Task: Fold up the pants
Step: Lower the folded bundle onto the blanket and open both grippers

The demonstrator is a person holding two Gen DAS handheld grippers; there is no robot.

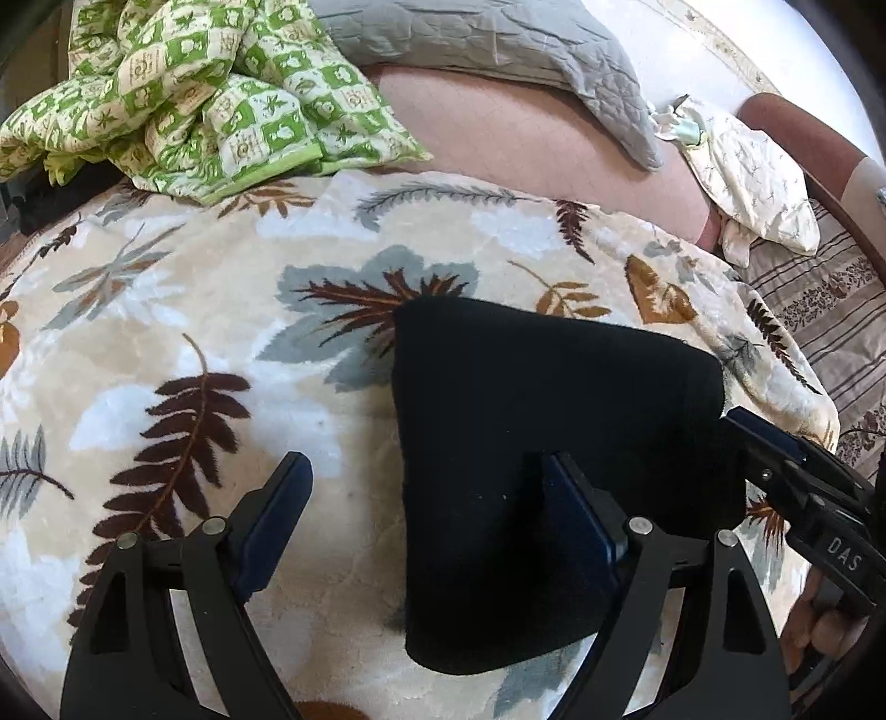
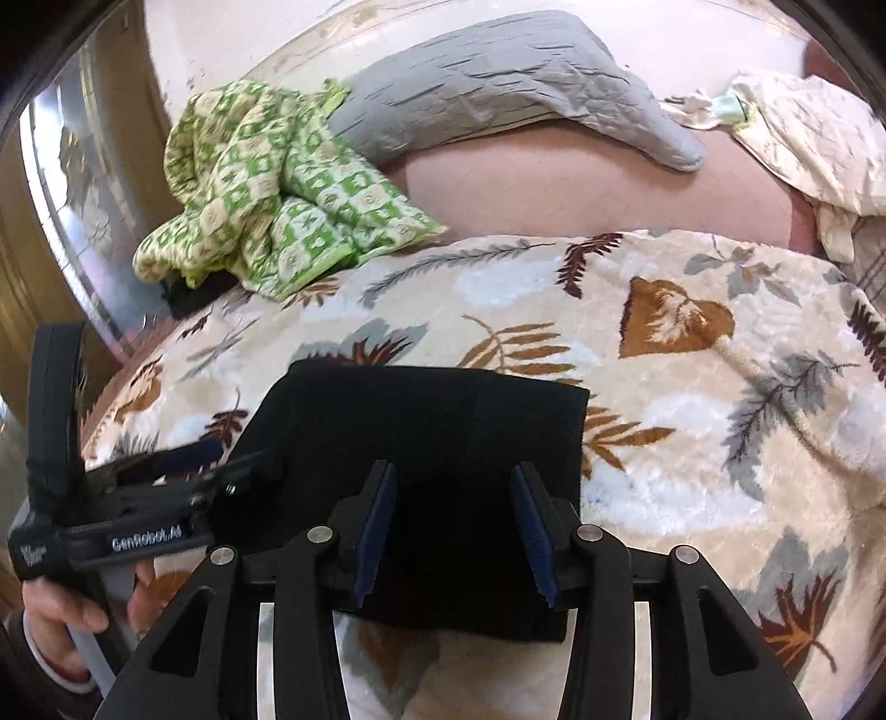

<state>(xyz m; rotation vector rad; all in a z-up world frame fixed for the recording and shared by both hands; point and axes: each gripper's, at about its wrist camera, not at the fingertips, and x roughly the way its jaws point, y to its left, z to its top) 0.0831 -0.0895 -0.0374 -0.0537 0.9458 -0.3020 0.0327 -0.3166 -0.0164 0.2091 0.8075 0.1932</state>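
The black pants (image 1: 526, 387) lie folded into a compact bundle on the leaf-patterned blanket (image 1: 166, 310). My left gripper (image 1: 426, 487) stands wide open over the bundle's left edge, one finger above the cloth and the other above the blanket. In the right wrist view the pants (image 2: 432, 421) lie under my right gripper (image 2: 454, 498), whose jaws stand half apart above the cloth with nothing pinched. The right gripper (image 1: 742, 437) also shows at the bundle's right edge in the left wrist view. The left gripper (image 2: 221, 459) shows at the bundle's left side.
A green-checked quilt (image 1: 221, 99) is heaped at the back left, beside a grey pillow (image 1: 498, 50). A cream cloth (image 1: 753, 177) lies at the back right on a pink sheet (image 1: 526, 144). Striped bedding (image 1: 819, 299) borders the blanket's right side. A hand (image 2: 66, 609) holds the left gripper's handle.
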